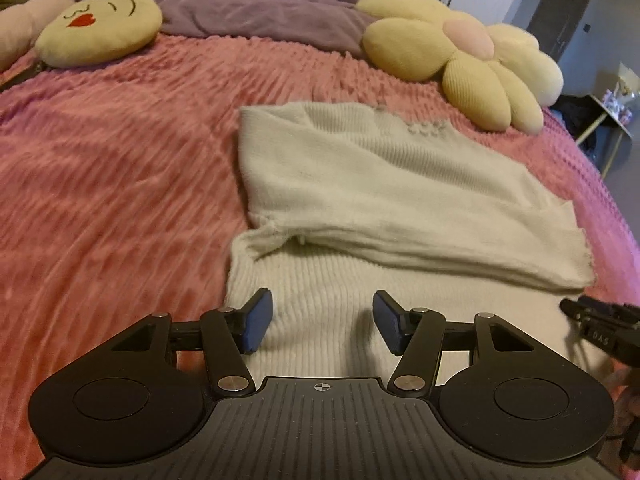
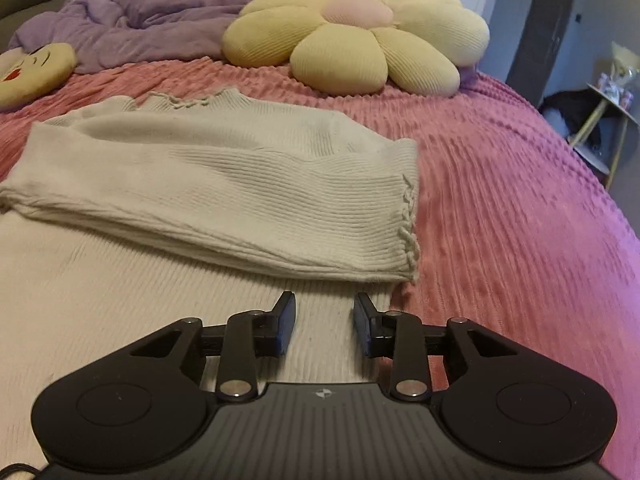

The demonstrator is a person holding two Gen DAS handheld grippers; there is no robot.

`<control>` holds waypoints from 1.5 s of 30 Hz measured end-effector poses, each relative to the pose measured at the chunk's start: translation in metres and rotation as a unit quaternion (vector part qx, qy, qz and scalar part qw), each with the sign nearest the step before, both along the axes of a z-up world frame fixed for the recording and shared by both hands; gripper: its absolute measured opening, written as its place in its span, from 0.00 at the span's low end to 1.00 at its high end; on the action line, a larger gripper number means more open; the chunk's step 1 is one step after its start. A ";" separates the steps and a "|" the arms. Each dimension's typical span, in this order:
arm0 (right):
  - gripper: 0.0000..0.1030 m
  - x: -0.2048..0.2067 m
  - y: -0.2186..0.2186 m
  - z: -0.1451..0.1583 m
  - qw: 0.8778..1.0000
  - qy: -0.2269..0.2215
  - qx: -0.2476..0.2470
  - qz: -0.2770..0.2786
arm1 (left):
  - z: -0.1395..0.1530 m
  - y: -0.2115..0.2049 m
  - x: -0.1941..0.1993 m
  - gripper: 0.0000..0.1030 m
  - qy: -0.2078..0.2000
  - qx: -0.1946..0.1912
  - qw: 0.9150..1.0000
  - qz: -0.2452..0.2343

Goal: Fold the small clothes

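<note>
Your left claw (image 1: 322,320) sits released, jaws well apart, nothing between its pads, hovering over the near, ribbed lower part of the white sweater (image 1: 360,192); it sits toward the sweater's left edge, which runs just beside the left pad. Your right claw (image 2: 325,326) is also released, its gap narrower, nothing pinched, and it hangs over the same near part at the sweater's right edge, with pink bed cover just to its right. In the left view the tip of that right claw shows at the far right, so the two stand side by side along the hem end, one at each corner. The sweater lies on the bed (image 1: 112,184) straight ahead of both claws, its long axis running away from you, collar (image 2: 192,100) at the far end. Just beyond the claws a sleeve (image 2: 248,216) is already folded across the body, its cuff ending at the right edge, close ahead of the right claw. The likely next fold is hem toward collar, so each claw is nearest its own corner and must reach down and slightly back, not forward. Nothing stands between claws and cloth. Farther off, the flower cushion (image 2: 360,44) lies near the collar to the right, the face cushion (image 1: 100,28) to the left, and a purple quilt (image 1: 260,4) is bunched at the far end; the flower cushion could crowd a long throw.
</note>
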State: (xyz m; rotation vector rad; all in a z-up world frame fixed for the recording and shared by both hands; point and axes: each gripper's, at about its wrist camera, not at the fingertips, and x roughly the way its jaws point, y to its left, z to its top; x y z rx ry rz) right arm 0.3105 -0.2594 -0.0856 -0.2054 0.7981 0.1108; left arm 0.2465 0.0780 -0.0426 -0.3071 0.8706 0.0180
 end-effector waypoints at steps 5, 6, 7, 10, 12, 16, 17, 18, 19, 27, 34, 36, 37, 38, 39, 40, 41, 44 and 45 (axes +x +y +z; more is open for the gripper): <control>0.32 0.003 0.001 0.020 0.999 -0.020 0.022 -0.017 | 0.012 0.000 0.014 0.59 -0.012 0.006 1.000 -0.001; 0.32 0.005 0.004 0.024 0.999 -0.028 0.026 -0.014 | 0.013 -0.001 0.019 0.59 -0.013 0.008 1.000 0.000; 0.32 0.009 0.006 0.027 0.999 -0.033 0.028 -0.013 | 0.014 -0.002 0.025 0.59 -0.015 0.008 1.000 -0.001; 0.32 0.023 0.020 0.030 0.999 -0.044 0.032 0.001 | 0.015 -0.008 0.047 0.59 -0.016 -0.002 1.000 -0.009; 0.32 0.034 0.031 0.028 0.999 -0.041 0.034 0.013 | 0.011 -0.015 0.065 0.59 -0.014 0.005 1.000 -0.020; 0.32 0.060 0.052 0.022 0.998 -0.047 0.036 0.027 | 0.003 -0.024 0.103 0.59 -0.014 0.016 1.000 -0.018; 0.32 0.069 0.057 0.022 0.998 -0.047 0.044 0.028 | 0.002 -0.025 0.114 0.59 -0.014 0.012 1.000 -0.018; 0.32 0.077 0.062 0.022 0.997 -0.047 0.049 0.029 | 0.001 -0.025 0.126 0.59 -0.016 0.007 1.000 -0.019; 0.32 0.086 0.067 0.023 0.997 -0.050 0.051 0.033 | 0.001 -0.025 0.135 0.59 -0.017 0.008 1.000 -0.018; 0.32 0.162 0.109 -0.010 0.998 -0.014 0.016 0.059 | -0.035 -0.047 0.198 0.73 0.008 0.094 0.994 -0.057; 0.55 0.189 0.112 -0.025 0.998 -0.057 -0.026 0.029 | -0.050 -0.044 0.205 0.85 -0.031 0.111 0.992 -0.050; 0.57 0.191 0.103 -0.026 0.998 -0.056 -0.003 0.024 | -0.049 -0.038 0.192 0.85 -0.042 0.110 0.992 -0.050; 0.57 0.189 0.098 -0.024 0.998 -0.057 0.009 0.026 | -0.045 -0.039 0.182 0.85 -0.040 0.112 0.991 -0.053; 0.57 0.185 0.094 -0.020 0.998 -0.056 0.020 0.030 | -0.042 -0.039 0.172 0.84 -0.035 0.111 0.991 -0.061; 0.57 0.179 0.090 -0.015 0.998 -0.050 0.023 0.030 | -0.037 -0.038 0.157 0.83 -0.039 0.106 0.992 -0.062; 0.57 0.171 0.088 -0.009 0.998 -0.045 0.024 0.027 | -0.033 -0.035 0.140 0.83 -0.047 0.096 0.993 -0.058; 0.57 0.156 0.084 -0.002 0.998 -0.047 0.035 0.028 | -0.030 -0.033 0.129 0.83 -0.048 0.087 0.993 -0.058; 0.57 0.097 0.060 0.013 0.994 -0.070 0.075 0.045 | -0.031 -0.027 0.105 0.84 -0.031 0.073 0.995 -0.058; 0.56 0.085 0.054 0.012 0.994 -0.067 0.078 0.041 | -0.033 -0.028 0.103 0.86 -0.026 0.087 0.994 -0.057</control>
